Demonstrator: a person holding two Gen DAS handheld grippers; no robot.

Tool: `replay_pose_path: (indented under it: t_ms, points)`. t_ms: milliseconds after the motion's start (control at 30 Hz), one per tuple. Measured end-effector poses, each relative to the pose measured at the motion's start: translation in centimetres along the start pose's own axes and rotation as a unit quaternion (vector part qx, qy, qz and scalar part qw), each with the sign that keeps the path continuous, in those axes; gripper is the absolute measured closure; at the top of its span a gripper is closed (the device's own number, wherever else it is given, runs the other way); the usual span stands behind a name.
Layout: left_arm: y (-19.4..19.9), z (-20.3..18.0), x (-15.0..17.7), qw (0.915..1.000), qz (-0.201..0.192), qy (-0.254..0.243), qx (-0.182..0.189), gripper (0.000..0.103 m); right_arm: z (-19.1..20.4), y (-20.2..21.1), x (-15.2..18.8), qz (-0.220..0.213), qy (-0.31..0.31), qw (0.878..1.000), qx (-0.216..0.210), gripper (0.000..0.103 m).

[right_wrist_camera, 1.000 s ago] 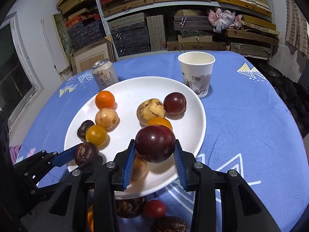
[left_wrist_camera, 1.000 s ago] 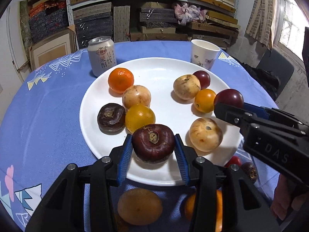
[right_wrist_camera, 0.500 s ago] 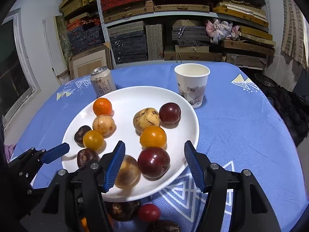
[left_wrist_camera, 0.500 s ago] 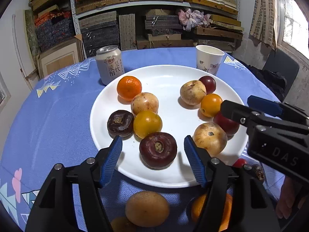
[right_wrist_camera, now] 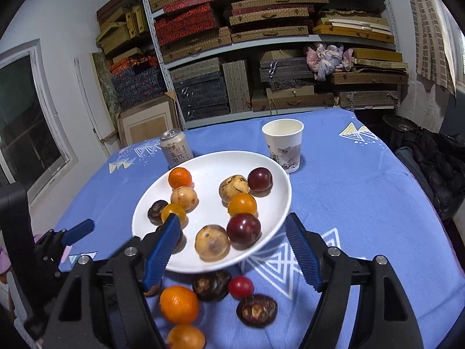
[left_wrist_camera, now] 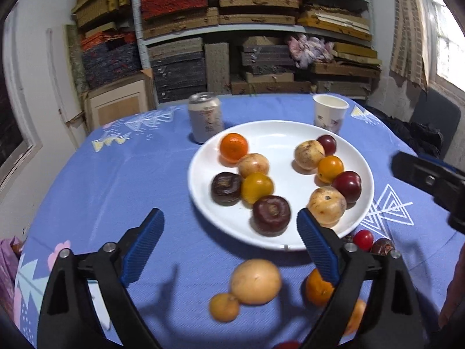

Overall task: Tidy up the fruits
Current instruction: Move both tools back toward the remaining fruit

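Observation:
A white plate (left_wrist_camera: 267, 133) (right_wrist_camera: 209, 163) on the blue tablecloth holds several fruits in two groups. The dark purple fruit (left_wrist_camera: 271, 213) lies at the plate's near edge and a red plum (right_wrist_camera: 243, 228) on its right side. My left gripper (left_wrist_camera: 229, 238) is open and empty, above the cloth in front of the plate. My right gripper (right_wrist_camera: 232, 247) is open and empty, above the plate's near rim. Loose fruits lie on the cloth: a tan fruit (left_wrist_camera: 255, 281), oranges (right_wrist_camera: 178, 304), a small red tomato (right_wrist_camera: 240, 287), and dark fruits (right_wrist_camera: 257, 309).
A drink can (left_wrist_camera: 205, 120) (right_wrist_camera: 176, 150) stands behind the plate at the left, a paper cup (left_wrist_camera: 330, 113) (right_wrist_camera: 283, 144) at the right. Shelves of boxes fill the back wall. The right gripper's body (left_wrist_camera: 430, 183) shows at the right of the left wrist view.
Both grippers opened, released the dark purple fruit and the red plum onto the plate, and pulled back toward me.

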State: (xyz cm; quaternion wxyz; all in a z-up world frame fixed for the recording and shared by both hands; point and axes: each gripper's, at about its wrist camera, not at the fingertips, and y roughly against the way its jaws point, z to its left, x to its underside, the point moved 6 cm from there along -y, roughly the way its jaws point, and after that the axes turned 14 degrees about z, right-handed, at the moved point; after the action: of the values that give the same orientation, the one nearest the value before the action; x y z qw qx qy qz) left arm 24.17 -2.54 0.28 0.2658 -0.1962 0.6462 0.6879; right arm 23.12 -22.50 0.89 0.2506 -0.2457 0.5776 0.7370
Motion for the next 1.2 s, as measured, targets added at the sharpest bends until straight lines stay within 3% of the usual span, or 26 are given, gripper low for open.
replay_pose_path:
  t_ms: [167, 300, 500, 600, 700, 800, 967, 1200]
  points:
    - [1.6, 4.6, 3.4, 0.9978, 0.011, 0.065, -0.008, 0.007, -2.2, 2.8, 3.1, -0.02, -0.041, 0.999, -0.017, 0.016]
    - [1.3, 7.8, 6.5, 0.9903, 0.048, 0.13, -0.004, 0.005, -4.5, 4.2, 5.9, -0.024, -0.084, 0.996, -0.023, 0.015]
    - [1.8, 8.7, 9.8, 0.9849, 0.067, 0.159, 0.006, 0.004, -6.3, 4.9, 8.9, -0.022, -0.111, 0.993, -0.022, 0.009]
    - [2.6, 7.6, 10.4, 0.9879, 0.06, 0.141, 0.026, 0.004, -6.7, 4.6, 9.0, -0.018, -0.123, 0.992, -0.021, 0.007]
    - [3.6, 4.3, 10.5, 0.9948, 0.048, 0.074, 0.05, 0.004, -6.9, 4.1, 9.1, -0.008, -0.129, 0.991, -0.026, 0.007]
    - [4.2, 1.3, 11.0, 0.9983, 0.039, 0.011, 0.041, 0.004, -6.9, 4.1, 9.1, -0.008, -0.13, 0.991, -0.027, 0.007]
    - [5.5, -2.3, 11.7, 0.9967, 0.022, -0.058, 0.053, 0.004, -7.1, 4.0, 9.1, -0.001, -0.135, 0.99, -0.033, 0.007]
    - [4.6, -4.6, 12.7, 0.9921, 0.042, -0.108, 0.048, 0.004, -7.3, 3.9, 9.2, 0.005, -0.144, 0.989, -0.042, 0.006]
